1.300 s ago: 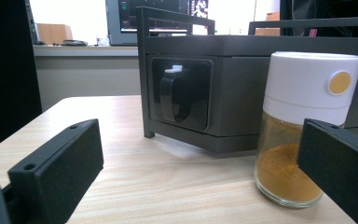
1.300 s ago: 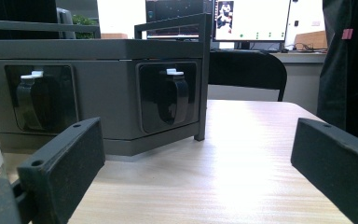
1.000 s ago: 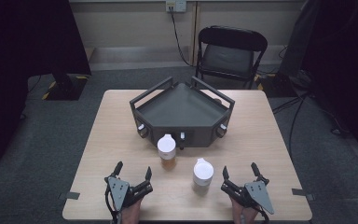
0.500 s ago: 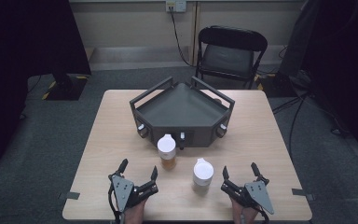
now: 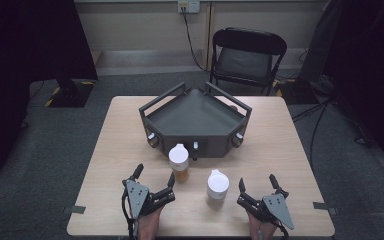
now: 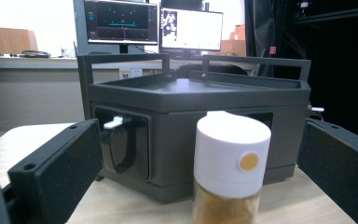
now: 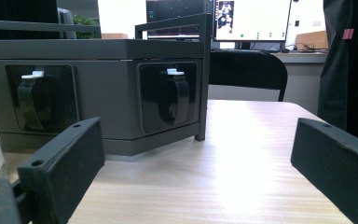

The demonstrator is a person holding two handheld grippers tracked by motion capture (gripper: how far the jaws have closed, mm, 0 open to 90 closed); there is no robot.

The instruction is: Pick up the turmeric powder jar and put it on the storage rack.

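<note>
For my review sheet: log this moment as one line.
left gripper: open, facing spice jar, not touching | right gripper: open, beside white jar | grey rack: behind both jars

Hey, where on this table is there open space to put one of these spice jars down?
The table is bare right of the dark rack, and left of it too. It is crowded in front of the rack, where the amber jar and white jar stand between the left gripper and right gripper.
</note>
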